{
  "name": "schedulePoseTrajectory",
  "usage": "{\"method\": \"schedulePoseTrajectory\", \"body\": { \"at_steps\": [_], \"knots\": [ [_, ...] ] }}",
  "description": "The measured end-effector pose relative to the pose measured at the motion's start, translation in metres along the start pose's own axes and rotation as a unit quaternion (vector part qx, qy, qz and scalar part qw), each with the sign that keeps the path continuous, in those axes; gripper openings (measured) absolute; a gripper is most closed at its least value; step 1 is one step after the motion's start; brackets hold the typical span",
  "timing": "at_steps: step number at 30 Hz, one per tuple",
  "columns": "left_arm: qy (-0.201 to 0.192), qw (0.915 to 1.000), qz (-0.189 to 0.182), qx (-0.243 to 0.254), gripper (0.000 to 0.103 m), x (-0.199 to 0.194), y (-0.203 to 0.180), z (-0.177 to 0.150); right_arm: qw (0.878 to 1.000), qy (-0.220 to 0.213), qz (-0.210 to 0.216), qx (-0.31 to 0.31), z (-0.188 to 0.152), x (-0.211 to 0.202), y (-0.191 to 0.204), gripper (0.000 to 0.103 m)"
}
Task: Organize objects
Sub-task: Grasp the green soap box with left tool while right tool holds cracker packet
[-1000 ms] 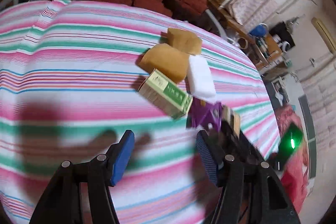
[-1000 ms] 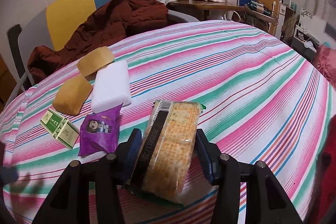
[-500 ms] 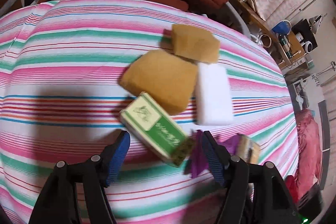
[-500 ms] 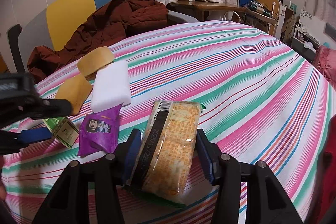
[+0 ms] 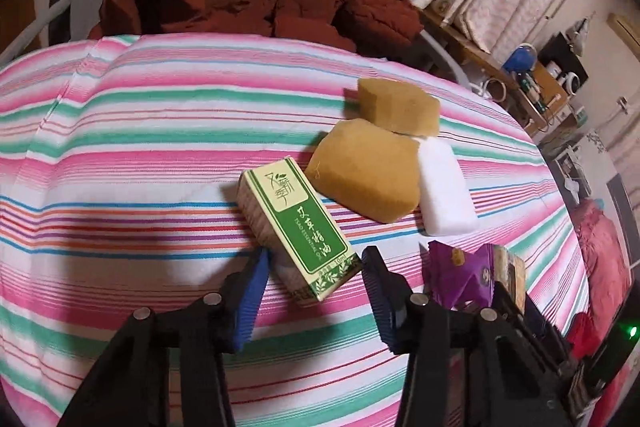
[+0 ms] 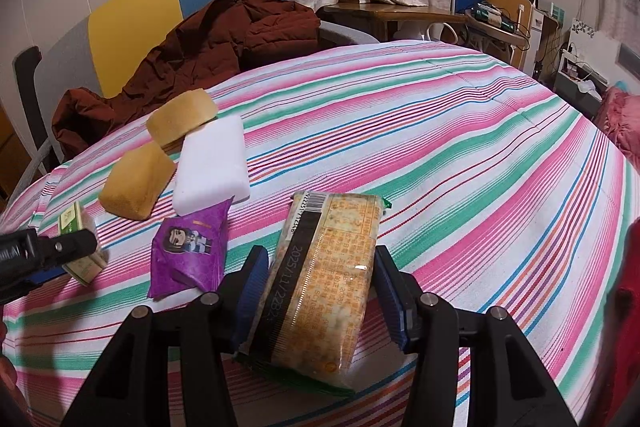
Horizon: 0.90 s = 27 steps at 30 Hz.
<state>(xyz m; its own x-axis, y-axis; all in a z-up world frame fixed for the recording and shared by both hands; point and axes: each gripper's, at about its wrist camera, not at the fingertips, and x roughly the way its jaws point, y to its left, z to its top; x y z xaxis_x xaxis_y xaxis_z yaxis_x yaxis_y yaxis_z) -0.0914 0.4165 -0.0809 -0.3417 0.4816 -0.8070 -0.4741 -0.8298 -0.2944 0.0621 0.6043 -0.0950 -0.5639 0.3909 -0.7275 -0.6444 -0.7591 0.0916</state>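
Closing around the green box [image 5: 294, 227], the left gripper [image 5: 316, 291] has its jaws either side of the near end, not yet pressing, apparently to lift it. The right gripper [image 6: 316, 291] grasps the cracker pack [image 6: 324, 279] across its width, low over the striped bed [image 6: 440, 147]. Loose there: two tan sponges, one white sponge [image 6: 212, 163], one purple packet [image 6: 190, 251].
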Motion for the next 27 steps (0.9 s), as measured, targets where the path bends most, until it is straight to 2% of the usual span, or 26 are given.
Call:
{"method": "schedulePoseTrajectory", "body": {
  "at_steps": [4, 10, 16, 21, 27],
  "knots": [
    [-0.027, 0.9995, -0.011, 0.014, 0.043, -0.001, 0.001, -0.005, 1.000, -0.004, 0.001, 0.002, 0.000, -0.001, -0.001, 0.051],
    [-0.057, 0.9953, -0.010, 0.078, 0.035, -0.012, -0.003, -0.025, 1.000, -0.013, -0.001, 0.001, -0.001, -0.003, -0.002, 0.048],
    [-0.067, 0.9964, -0.009, 0.052, 0.033, -0.023, 0.014, -0.038, 0.999, -0.050, -0.010, -0.002, -0.002, -0.018, -0.001, 0.047],
    [-0.069, 0.9970, -0.016, 0.030, 0.033, -0.036, 0.031, -0.049, 0.993, -0.114, -0.014, -0.010, -0.006, -0.046, 0.003, 0.047],
    [-0.080, 0.9957, -0.037, 0.028, 0.033, -0.068, 0.043, -0.060, 0.992, -0.123, -0.005, -0.016, -0.015, -0.059, 0.011, 0.047]
  ]
}}
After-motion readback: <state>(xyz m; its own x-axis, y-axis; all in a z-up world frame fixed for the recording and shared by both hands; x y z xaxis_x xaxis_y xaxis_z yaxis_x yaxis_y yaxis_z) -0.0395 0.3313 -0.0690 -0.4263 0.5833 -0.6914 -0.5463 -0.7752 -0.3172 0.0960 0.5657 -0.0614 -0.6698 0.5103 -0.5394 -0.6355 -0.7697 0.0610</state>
